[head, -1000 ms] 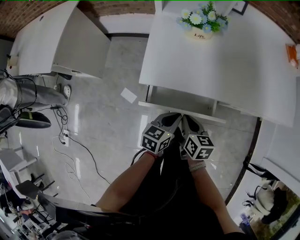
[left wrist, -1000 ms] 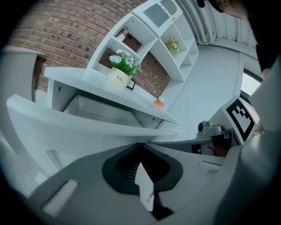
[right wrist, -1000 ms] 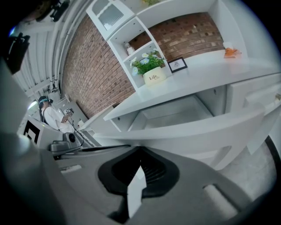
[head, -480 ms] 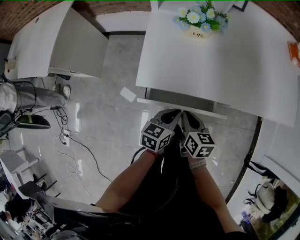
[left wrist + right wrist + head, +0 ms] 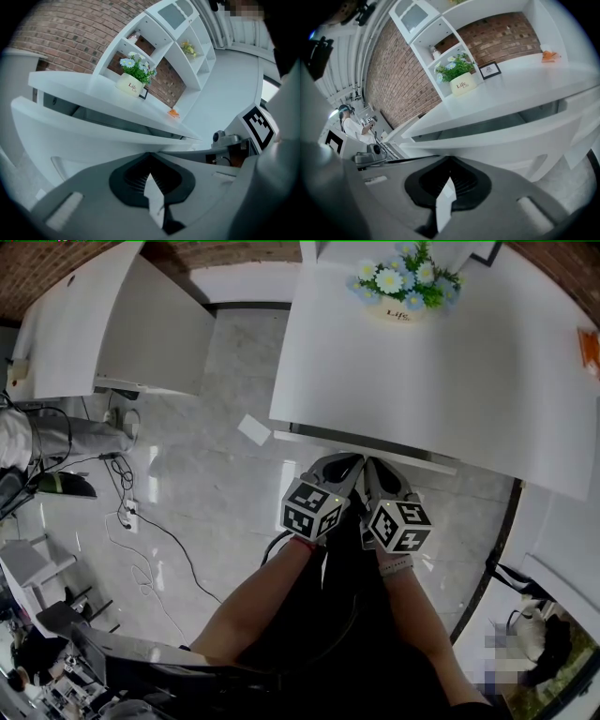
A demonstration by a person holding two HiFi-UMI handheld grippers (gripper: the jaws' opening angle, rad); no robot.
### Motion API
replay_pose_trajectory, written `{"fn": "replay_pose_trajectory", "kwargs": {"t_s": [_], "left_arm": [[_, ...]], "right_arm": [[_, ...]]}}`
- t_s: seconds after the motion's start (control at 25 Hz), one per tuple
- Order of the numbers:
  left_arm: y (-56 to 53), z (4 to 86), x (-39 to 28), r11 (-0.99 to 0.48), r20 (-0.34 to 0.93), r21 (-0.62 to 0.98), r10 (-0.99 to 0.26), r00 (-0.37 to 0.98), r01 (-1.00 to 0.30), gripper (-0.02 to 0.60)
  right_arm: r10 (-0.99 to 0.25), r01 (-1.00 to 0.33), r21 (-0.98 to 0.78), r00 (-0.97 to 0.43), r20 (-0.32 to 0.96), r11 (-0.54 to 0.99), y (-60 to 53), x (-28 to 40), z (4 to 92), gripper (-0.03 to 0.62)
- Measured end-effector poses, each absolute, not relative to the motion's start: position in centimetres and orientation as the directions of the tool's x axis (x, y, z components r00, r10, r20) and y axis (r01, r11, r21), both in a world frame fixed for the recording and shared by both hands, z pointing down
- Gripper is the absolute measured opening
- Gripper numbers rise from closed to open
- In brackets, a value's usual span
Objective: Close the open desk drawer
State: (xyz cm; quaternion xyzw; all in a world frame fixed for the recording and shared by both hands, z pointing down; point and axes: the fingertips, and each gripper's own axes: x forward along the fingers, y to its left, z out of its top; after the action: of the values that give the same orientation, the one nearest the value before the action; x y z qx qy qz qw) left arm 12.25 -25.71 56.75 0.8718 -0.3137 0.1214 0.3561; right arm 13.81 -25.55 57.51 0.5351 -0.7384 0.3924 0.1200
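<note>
Left gripper (image 5: 349,465) and right gripper (image 5: 375,470) pressing side by side at frame centre, jaws of both closed on nothing, tips against drawer (image 5: 375,447) front. Drawer showing narrow gap under white surface (image 5: 450,371). Flower pot (image 5: 398,292) standing at top.

Wall (image 5: 56,263): red-brown brick, along the far side. Floor (image 5: 216,493): glossy pale grey tile, showing bright light reflections. A white open shelf unit (image 5: 440,29) stands against the brick. A second white table (image 5: 103,334) stands at left; black cables (image 5: 167,533) trail over the floor beside it.
</note>
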Motion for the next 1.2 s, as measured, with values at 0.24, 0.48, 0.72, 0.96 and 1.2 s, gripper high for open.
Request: {"fn": "replay_pose_trajectory", "kwargs": {"t_s": [0.24,0.48,0.72,0.96,1.2], "left_arm": [[-26.8,56.6,12.4,-0.544,0.424,0.548,-0.473,0.772,-0.635,0.002],[-27.6,56.6,12.5,-0.540,0.414,0.552,-0.484,0.771,-0.635,0.002],[-28.4,56.5,12.5,-0.535,0.410,0.553,-0.493,0.768,-0.639,0.002],[-28.7,56.5,12.5,-0.535,0.406,0.554,-0.495,0.768,-0.638,0.002],[-28.6,55.9,12.0,-0.532,0.399,0.555,-0.504,0.766,-0.639,0.002]], "right_arm": [[-0.700,-0.881,-0.458,-0.402,0.590,0.119,-26.7,14.0,57.4,0.002],[-0.704,-0.878,-0.464,-0.404,0.584,0.119,-27.5,14.2,57.4,0.002],[-0.706,-0.878,-0.463,-0.403,0.583,0.119,-28.2,14.3,57.5,0.002],[-0.704,-0.877,-0.465,-0.407,0.581,0.124,-28.5,14.4,57.4,0.002],[-0.711,-0.868,-0.477,-0.422,0.563,0.138,-28.3,14.3,56.9,0.002]]}}
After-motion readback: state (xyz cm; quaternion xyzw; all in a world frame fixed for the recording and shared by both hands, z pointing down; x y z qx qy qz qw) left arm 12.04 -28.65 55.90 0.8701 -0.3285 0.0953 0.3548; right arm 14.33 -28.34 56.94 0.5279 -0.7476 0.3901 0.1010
